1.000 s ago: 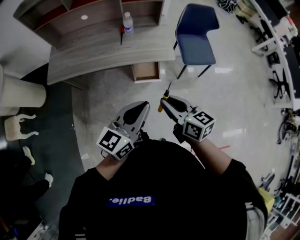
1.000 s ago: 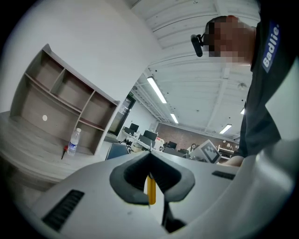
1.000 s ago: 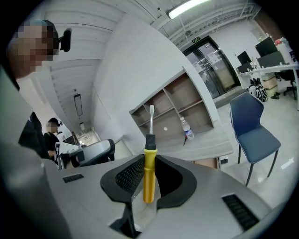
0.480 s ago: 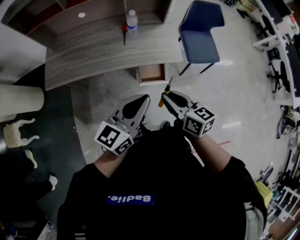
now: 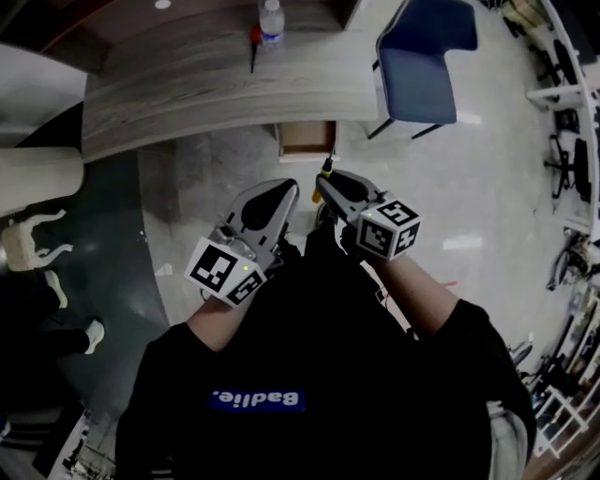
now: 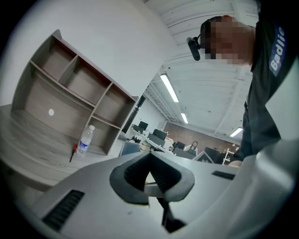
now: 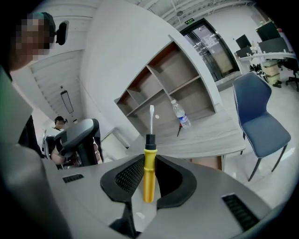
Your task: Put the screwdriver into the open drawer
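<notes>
A screwdriver with a yellow handle, black collar and thin steel shaft stands upright between the pads of my right gripper, which is shut on the handle. From the head view the right gripper hovers just short of the open wooden drawer under the grey desk, with the screwdriver pointing at the drawer. My left gripper is beside it to the left. Its pads meet at the tips and nothing is between them.
On the desk stand a water bottle and a red-handled tool. A blue chair stands right of the drawer. A wooden shelf unit rises behind the desk. A white stool stands at the far left.
Both grippers have moved forward toward the desk and lower. The screwdriver's tip now lies close to the drawer's front edge. The grip on the screwdriver is unchanged.
</notes>
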`<state>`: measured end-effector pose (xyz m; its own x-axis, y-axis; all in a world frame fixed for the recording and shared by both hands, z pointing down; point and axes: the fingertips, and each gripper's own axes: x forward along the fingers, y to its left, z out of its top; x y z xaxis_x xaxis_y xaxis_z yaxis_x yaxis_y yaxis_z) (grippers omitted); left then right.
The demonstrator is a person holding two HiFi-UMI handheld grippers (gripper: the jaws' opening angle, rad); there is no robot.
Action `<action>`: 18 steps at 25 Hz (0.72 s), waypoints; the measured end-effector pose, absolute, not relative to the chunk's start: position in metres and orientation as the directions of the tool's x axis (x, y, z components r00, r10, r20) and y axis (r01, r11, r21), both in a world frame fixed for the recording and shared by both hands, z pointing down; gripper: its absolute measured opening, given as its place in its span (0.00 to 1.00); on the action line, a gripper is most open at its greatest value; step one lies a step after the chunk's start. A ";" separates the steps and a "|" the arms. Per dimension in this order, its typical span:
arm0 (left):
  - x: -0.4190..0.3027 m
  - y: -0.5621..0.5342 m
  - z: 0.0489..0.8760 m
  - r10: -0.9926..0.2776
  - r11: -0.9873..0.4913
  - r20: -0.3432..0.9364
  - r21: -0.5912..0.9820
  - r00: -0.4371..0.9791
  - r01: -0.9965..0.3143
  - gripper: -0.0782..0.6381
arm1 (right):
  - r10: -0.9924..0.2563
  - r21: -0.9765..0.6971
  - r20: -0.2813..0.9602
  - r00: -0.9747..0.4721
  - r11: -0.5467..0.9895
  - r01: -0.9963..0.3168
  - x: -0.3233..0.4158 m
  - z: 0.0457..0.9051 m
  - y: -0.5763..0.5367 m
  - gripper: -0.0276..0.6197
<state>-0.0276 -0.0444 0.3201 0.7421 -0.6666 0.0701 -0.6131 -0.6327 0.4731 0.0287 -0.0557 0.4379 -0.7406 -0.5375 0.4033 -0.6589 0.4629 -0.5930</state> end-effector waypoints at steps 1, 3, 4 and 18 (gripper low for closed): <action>-0.026 -0.048 0.323 -0.673 -0.625 0.075 0.475 0.736 -0.620 0.11 | -0.524 -0.596 0.413 -0.745 0.463 -0.656 0.029 0.445 -0.059 0.19; -0.023 -0.055 0.329 -0.683 -0.612 0.083 0.477 0.726 -0.631 0.11 | -0.501 -0.601 0.432 -0.750 0.460 -0.653 0.031 0.461 -0.064 0.19; -0.022 -0.057 0.331 -0.687 -0.607 0.087 0.478 0.722 -0.635 0.11 | -0.490 -0.604 0.442 -0.751 0.457 -0.653 0.032 0.469 -0.066 0.19; -0.025 -0.076 0.377 -0.730 -0.530 0.141 0.502 0.669 -0.683 0.11 | -0.391 -0.635 0.532 -0.752 0.403 -0.659 0.027 0.562 -0.085 0.19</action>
<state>-0.0245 -0.0763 0.3770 0.6693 -0.7295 0.1407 -0.6832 -0.5299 0.5025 0.0270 -0.0849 0.5616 -0.7516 -0.3906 0.5315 -0.6587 0.4029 -0.6354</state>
